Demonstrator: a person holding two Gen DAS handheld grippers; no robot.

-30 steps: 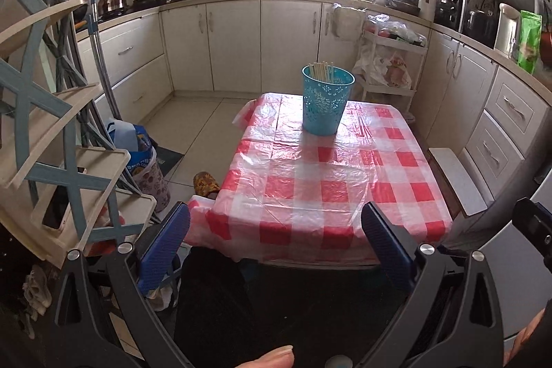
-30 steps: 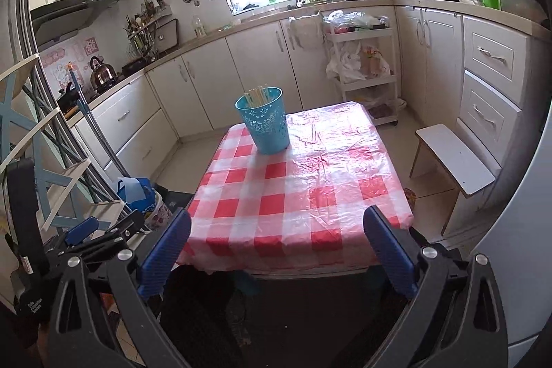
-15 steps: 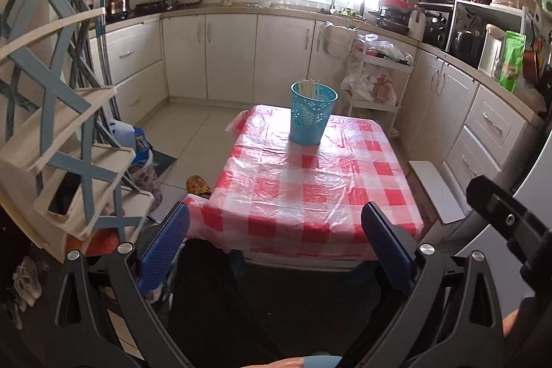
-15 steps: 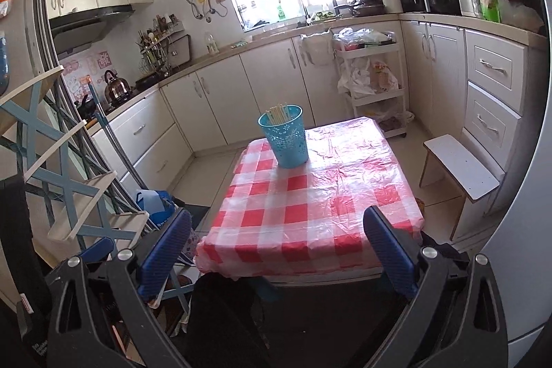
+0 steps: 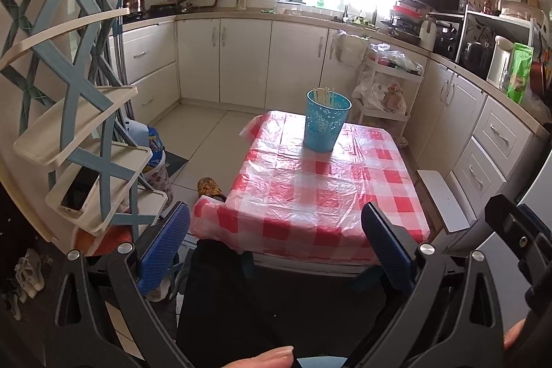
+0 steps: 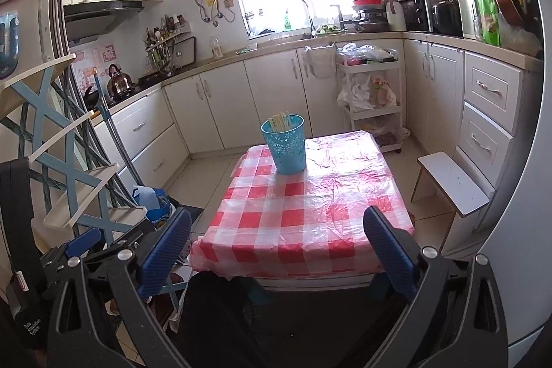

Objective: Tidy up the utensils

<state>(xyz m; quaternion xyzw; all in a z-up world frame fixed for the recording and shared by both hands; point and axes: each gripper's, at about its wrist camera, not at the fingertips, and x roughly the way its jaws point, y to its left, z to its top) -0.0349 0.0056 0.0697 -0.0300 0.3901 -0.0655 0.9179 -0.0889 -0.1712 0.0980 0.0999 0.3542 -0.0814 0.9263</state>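
A blue perforated utensil bucket [image 5: 326, 122] stands at the far end of a table with a red-and-white checked cloth [image 5: 321, 192]. Pale chopsticks [image 5: 323, 95] stick up inside it. It also shows in the right wrist view [image 6: 285, 143], with the chopsticks [image 6: 281, 121] in it. My left gripper [image 5: 276, 237] is open and empty, held well back from the table's near edge. My right gripper [image 6: 277, 244] is open and empty too, also back from the table [image 6: 307, 206]. The left gripper's body [image 6: 86, 250] shows at lower left of the right wrist view.
A blue-and-cream corner shelf [image 5: 79, 112] stands at left with a phone [image 5: 81, 190] on a lower tier. A small white stool [image 6: 452, 181] sits right of the table. White cabinets [image 5: 241, 57] ring the room. A white trolley [image 6: 371, 99] stands behind the table.
Both grippers have pulled back and risen from the table, so the table and bucket look smaller and farther. Both stay open and empty.
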